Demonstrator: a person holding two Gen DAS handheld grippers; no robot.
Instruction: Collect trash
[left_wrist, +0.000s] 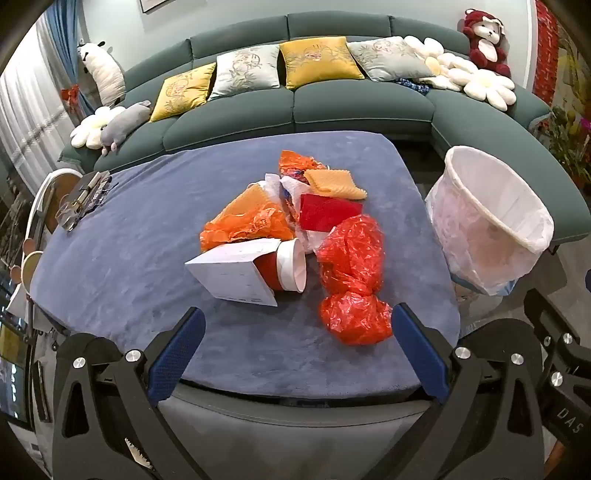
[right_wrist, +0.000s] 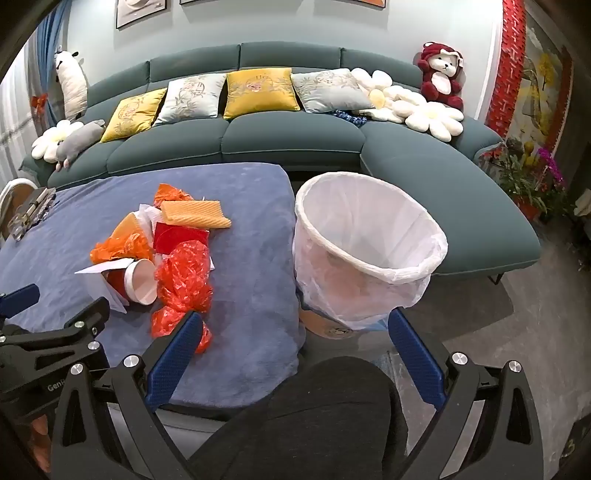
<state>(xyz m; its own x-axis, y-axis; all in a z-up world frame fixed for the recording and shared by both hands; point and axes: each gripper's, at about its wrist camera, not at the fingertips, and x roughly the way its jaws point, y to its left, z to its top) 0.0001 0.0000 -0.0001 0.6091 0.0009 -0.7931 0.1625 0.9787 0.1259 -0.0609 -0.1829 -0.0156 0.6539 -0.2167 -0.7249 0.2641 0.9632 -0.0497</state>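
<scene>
Teal sectional sofa (left_wrist: 332, 107) across the back, lined with yellow and grey cushions (left_wrist: 317, 62), white flower pillows (left_wrist: 487, 86) and a red plush bear (left_wrist: 485, 40) at its right end. In front: table under a blue-grey plush cover (left_wrist: 129, 240), holding all the trash in one heap near the middle. Just beside the table's right edge, off the cover: bin (right_wrist: 365, 236) lined with a white bag (left_wrist: 532, 229), mouth tilted toward camera, looks empty inside. Heap, big to small: crumpled red plastic bag (left_wrist: 351, 280) nearest the camera on the right side of the heap; white box (left_wrist: 236, 273) on its left, lying flat; orange plastic bag (left_wrist: 251, 225) behind the box; orange corrugated pad (left_wrist: 336, 182) at the far side, resting on a red flat piece (left_wrist: 327, 212); red paper cup (left_wrist: 286, 266) tipped on its side, white inside facing right, touching the box and just beside the red bag. More orange film and white scraps at the far end, hard to separate. Metal hardware (left_wrist: 86, 195) at the table's far left corner, well apart from the heap. Left gripper (left_wrist: 297, 325) above the near table edge, angled down, jaws spread wide, nothing between the blue pads. Right gripper (right_wrist: 295, 328) same: wide apart, empty, framing the bin base and a dark clothed knee (right_wrist: 332, 406) below.
</scene>
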